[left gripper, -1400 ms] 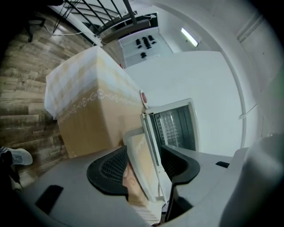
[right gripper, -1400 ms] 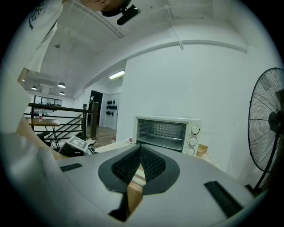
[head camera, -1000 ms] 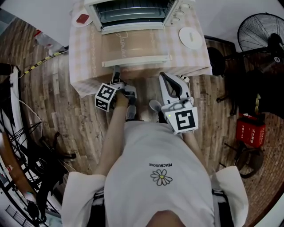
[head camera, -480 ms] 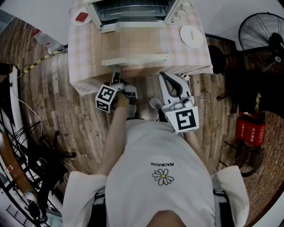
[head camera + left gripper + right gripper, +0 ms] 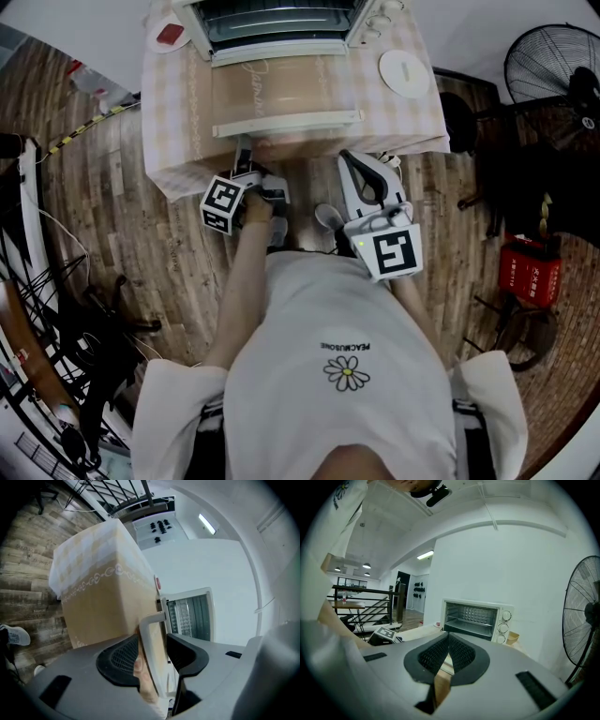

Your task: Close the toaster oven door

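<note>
Left fingers (image 5: 121, 659), mid-closing, astride the white handle (image 5: 152, 641) — door (image 5: 281, 92) flat open.

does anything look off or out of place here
Only the door of the toaster oven stands out: it lies folded fully open over the table. The left gripper has just been closing its jaws around the handle, not yet clamped. Nothing looks spilled or damaged.

Left gripper (image 5: 153, 649) points forward and slightly down. Its jaws are apart and have just been closing, with a handle (image 5: 151, 620) between them, not yet clamped. Right gripper (image 5: 449, 649) is beside it, jaws together and empty. Left forearm (image 5: 244, 272) is outstretched.
</note>
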Tool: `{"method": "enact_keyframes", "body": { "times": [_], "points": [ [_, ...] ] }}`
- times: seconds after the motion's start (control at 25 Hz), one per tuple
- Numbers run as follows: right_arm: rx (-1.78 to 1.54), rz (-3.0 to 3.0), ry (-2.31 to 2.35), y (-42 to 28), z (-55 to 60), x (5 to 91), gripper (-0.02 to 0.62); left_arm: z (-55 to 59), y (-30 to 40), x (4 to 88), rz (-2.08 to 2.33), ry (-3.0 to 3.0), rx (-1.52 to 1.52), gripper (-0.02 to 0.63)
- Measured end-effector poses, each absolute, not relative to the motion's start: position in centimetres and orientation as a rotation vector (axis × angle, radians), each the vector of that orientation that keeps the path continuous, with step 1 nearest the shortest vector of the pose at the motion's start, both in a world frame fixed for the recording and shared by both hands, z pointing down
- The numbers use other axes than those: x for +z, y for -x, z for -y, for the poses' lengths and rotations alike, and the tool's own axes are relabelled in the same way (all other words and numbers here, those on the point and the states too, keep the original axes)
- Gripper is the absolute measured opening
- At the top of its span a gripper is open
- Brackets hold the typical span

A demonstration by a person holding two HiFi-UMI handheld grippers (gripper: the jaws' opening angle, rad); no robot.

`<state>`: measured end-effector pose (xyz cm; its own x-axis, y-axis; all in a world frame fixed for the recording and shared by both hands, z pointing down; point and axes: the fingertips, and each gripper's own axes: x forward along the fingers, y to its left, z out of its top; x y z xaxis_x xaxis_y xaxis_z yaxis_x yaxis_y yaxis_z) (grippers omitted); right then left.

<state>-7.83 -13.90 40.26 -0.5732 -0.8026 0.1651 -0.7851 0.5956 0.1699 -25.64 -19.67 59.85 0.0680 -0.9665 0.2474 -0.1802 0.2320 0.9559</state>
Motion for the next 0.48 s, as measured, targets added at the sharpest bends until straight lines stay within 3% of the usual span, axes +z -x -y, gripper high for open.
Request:
{"method": "enact_keyframes", "body": {
  "times": [0.16, 0.24, 0.48],
  "points": [
    [-0.109, 2.6, -1.308, 7.8, 13.8, 40.2, 0.011, 19.7, 25.5, 60.5, 1.372, -1.16, -0.828, 0.18],
    [-0.112, 2.603, -1.304, 7.9, 13.8, 40.2, 0.011, 19.8, 25.5, 61.0, 1.365, -1.117, -0.785, 0.101],
    [-0.114, 2.596, -1.306, 7.8, 13.5, 40.4, 0.011, 20.6, 25.7, 60.7, 1.348, -1.086, -0.818, 0.106]
  ]
}}
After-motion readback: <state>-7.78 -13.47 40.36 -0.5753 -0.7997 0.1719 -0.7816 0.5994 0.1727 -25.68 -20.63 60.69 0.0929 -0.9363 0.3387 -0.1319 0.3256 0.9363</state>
